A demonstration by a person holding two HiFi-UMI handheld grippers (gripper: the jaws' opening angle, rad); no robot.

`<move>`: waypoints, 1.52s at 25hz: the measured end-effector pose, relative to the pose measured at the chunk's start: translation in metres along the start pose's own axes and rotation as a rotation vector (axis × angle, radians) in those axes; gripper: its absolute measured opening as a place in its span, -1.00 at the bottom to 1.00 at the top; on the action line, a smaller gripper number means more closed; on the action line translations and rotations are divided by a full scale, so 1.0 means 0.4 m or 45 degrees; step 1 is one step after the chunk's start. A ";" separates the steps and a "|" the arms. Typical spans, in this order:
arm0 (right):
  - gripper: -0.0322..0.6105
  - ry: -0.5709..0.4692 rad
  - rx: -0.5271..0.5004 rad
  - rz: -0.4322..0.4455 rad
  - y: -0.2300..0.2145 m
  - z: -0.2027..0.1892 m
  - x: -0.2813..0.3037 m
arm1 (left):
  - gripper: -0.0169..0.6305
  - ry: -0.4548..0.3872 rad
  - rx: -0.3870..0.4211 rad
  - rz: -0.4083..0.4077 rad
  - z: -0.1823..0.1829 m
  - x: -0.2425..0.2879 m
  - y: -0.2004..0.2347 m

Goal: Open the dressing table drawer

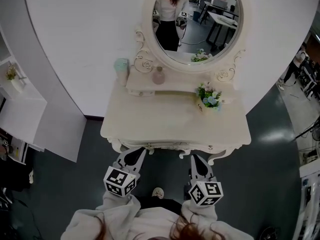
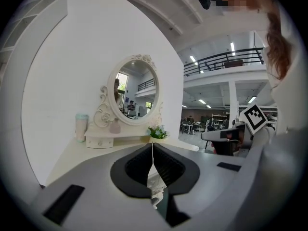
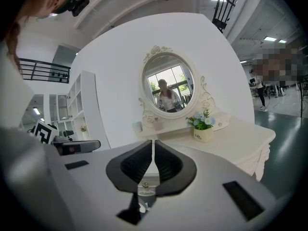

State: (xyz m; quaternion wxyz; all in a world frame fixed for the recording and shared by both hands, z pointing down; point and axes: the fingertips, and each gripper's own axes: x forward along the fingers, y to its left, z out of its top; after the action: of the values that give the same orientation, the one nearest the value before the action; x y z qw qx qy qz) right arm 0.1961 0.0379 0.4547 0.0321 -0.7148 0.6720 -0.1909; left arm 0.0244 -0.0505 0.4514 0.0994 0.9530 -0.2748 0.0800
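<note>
The cream dressing table [image 1: 150, 119] stands against a white wall, with an oval mirror [image 1: 197, 19] on top. Its drawer front [image 1: 167, 145] runs under the carved front edge. A small brass knob [image 3: 145, 185] shows low between my right gripper's jaws. My left gripper [image 1: 141, 151] is just short of the front edge on the left, shut and holding nothing. My right gripper [image 1: 194, 158] is beside it on the right, also shut and holding nothing. In the gripper views the left gripper [image 2: 152, 144] and the right gripper [image 3: 153, 142] both point at the table, fingertips together.
On the table stand a mint tumbler [image 1: 121, 65], a pink bottle [image 1: 158, 76] on a small raised shelf [image 1: 142, 87], and a flower pot [image 1: 209, 99]. A white shelf unit [image 1: 20, 109] stands at the left. Dark floor lies around the table.
</note>
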 end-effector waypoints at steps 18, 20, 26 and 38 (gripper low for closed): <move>-0.77 0.082 0.061 0.025 -0.041 -0.074 0.045 | -0.89 0.085 -0.058 0.024 -0.085 0.045 -0.004; -0.77 0.084 0.049 0.034 -0.040 -0.067 0.068 | -0.89 0.085 -0.075 0.032 -0.085 0.058 0.012; -0.77 0.110 0.024 0.039 -0.078 -0.041 0.165 | -0.89 0.050 -0.102 0.046 -0.057 0.155 0.073; -0.77 0.104 -0.019 0.074 -0.151 0.112 0.390 | -0.88 0.025 -0.099 0.039 0.058 0.370 0.184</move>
State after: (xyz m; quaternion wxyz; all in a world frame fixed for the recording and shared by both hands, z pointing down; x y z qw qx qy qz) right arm 0.2711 -0.1178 0.4675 0.0048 -0.6867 0.6948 -0.2138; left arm 0.1105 -0.1922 0.4703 0.1378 0.9432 -0.2914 0.0800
